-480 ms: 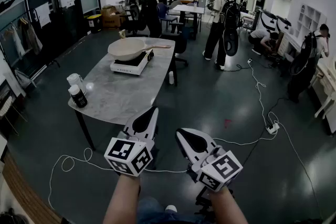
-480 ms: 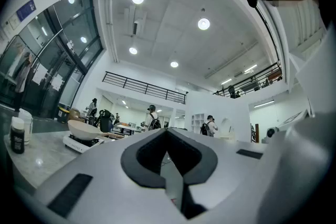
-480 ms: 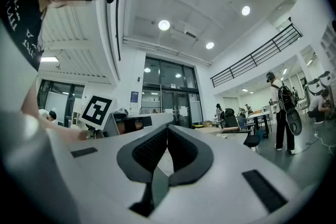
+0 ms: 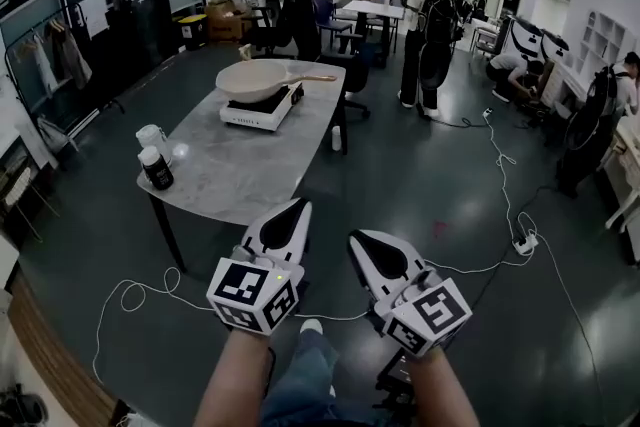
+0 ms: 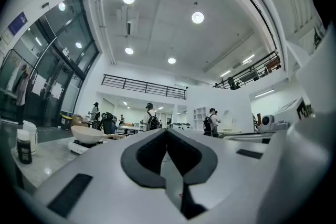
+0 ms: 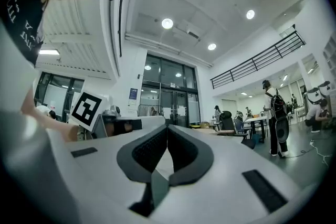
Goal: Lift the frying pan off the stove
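Observation:
A cream frying pan (image 4: 262, 79) with a wooden handle sits on a white portable stove (image 4: 260, 109) at the far end of a grey marble table (image 4: 240, 165). In the left gripper view the frying pan (image 5: 87, 134) shows small at the left. My left gripper (image 4: 303, 205) is held low in front of the table's near edge, shut and empty. To its right my right gripper (image 4: 354, 239) is also shut with nothing in it. Both are far short of the pan.
A white cup (image 4: 152, 139) and a dark bottle (image 4: 156, 168) stand at the table's left edge. White cables (image 4: 500, 215) run over the dark floor. Several people (image 4: 430, 25), chairs and tables fill the back of the room.
The view has moved a little closer to the table. Both grippers keep their pose, still shut.

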The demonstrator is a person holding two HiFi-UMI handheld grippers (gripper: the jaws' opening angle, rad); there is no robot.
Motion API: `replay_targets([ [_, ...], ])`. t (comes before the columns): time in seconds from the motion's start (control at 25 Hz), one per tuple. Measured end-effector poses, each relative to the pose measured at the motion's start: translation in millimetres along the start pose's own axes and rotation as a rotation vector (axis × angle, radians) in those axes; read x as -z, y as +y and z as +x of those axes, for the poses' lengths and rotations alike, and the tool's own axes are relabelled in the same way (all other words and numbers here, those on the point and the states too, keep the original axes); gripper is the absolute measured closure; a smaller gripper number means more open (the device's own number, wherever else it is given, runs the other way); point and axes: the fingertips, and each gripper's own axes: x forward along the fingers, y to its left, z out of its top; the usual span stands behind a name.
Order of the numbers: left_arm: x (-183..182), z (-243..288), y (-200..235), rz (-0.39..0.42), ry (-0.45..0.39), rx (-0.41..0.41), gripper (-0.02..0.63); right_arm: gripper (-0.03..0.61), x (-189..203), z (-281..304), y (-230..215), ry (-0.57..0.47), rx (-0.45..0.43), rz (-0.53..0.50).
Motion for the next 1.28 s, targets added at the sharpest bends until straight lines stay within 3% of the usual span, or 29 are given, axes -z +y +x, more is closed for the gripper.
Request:
replay_targets([
  [0.28,9.5,28.3,14.9,0.011,-0.003,-0.009,0.601,0.552,0.8,10.2,-27.3,0.001,0.023,-0.019],
  [0.64,17.2,108.6,66.6,-0.026,-0.008,-0.026,0.601,0.551,2.3,68.6,-103.1,0.026,0.041,-0.027],
  [1.08,45.6,219.6,117.8,0.055,0.064,0.006,0.601,0.551,29.7,143.7,-207.2,0.091,0.048,0.024],
  [1.28,55.4,257.8,150.4,0.038,0.119,-0.047,0.601,0.551,39.7,179.3,-235.8,0.111,0.025,0.020],
])
